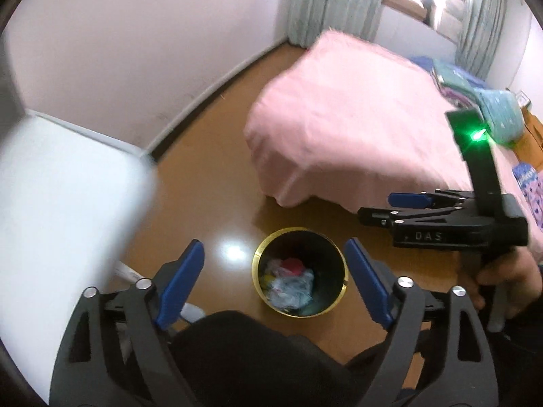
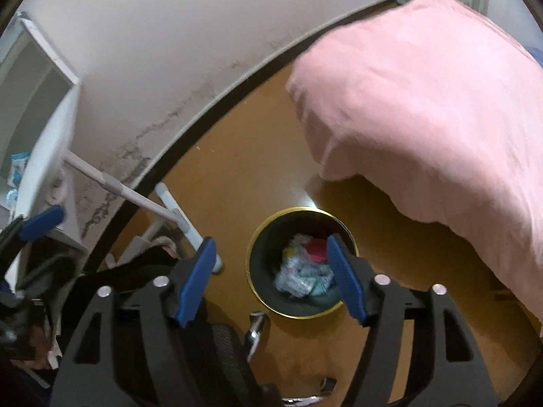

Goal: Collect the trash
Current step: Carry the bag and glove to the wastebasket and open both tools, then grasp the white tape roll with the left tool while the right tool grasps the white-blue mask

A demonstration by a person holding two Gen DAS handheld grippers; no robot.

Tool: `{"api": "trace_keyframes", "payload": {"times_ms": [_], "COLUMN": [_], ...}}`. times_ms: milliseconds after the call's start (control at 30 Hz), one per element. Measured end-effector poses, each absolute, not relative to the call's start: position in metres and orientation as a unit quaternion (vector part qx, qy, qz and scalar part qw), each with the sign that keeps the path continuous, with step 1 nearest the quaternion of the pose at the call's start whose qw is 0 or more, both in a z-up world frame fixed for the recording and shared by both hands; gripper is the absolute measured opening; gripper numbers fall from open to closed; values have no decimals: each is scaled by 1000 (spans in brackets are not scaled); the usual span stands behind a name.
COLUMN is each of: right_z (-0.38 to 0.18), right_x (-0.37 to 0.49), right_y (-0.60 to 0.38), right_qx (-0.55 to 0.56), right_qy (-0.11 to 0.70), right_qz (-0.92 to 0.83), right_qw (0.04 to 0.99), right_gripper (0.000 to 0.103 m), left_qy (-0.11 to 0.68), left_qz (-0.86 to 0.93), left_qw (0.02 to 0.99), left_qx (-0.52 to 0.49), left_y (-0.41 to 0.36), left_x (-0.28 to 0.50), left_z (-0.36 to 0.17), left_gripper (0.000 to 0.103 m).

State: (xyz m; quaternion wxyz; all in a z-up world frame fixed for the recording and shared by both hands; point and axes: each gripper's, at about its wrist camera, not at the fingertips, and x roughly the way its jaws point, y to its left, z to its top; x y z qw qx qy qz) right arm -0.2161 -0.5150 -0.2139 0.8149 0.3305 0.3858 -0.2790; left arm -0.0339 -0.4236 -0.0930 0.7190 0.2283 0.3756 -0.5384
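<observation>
Both tongs (image 1: pixel 273 285) (image 2: pixel 271 279) released, empty — "OAS" on right body — bin (image 1: pixel 300 308) below.

Both the left claw (image 1: pixel 273 285) and right claw (image 2: pixel 271 278) gape wide, apparently holding nothing.

Glossy wood floor (image 1: pixel 210 169); brass-rimmed bin (image 1: pixel 300 271).

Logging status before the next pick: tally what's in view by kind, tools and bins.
Tools: 2, both open and empty: left tool, right tool
Trash bins: 1, black bin, crumpled trash inside
Total: 3
</observation>
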Motion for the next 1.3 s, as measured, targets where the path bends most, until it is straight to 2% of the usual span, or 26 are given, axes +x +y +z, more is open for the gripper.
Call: {"api": "trace_keyframes", "payload": {"times_ms": [233, 367, 567, 833, 1000, 1033, 1100, 1300], "right_z": [-141, -108, -66, -61, -83, -86, -87, -69], "right_x": [-103, -18, 126, 288, 340, 344, 347, 322], "right_y": [-439, -379, -275, -181, -161, -159, -157, -197], "right_qx": [232, 170, 96, 63, 59, 57, 51, 75], "right_qy": [369, 371, 375, 408, 444, 448, 452, 413], "right_qz": [-158, -68, 85, 172, 179, 182, 184, 157], "right_qw": [886, 910, 918, 894, 876, 873, 871, 894], "right_gripper": [74, 74, 75, 78, 77, 74, 25, 24], "left_qy": [339, 356, 391, 419, 428, 429, 432, 451], "left_qz": [-423, -309, -210, -148, -137, -134, -135, -136], "left_qw": [816, 866, 891, 894, 893, 893, 891, 882], "left_qx": [201, 163, 93, 48, 33, 32, 33, 15], "left_y": [-291, -191, -73, -5, 7, 6, 3, -26], "left_x": [57, 130, 184, 212, 237, 245, 257, 306], "left_z": [-36, -29, -37, -50, -55, -55, -56, -59], "left_gripper": [89, 89, 89, 90, 90, 90, 90, 90]}}
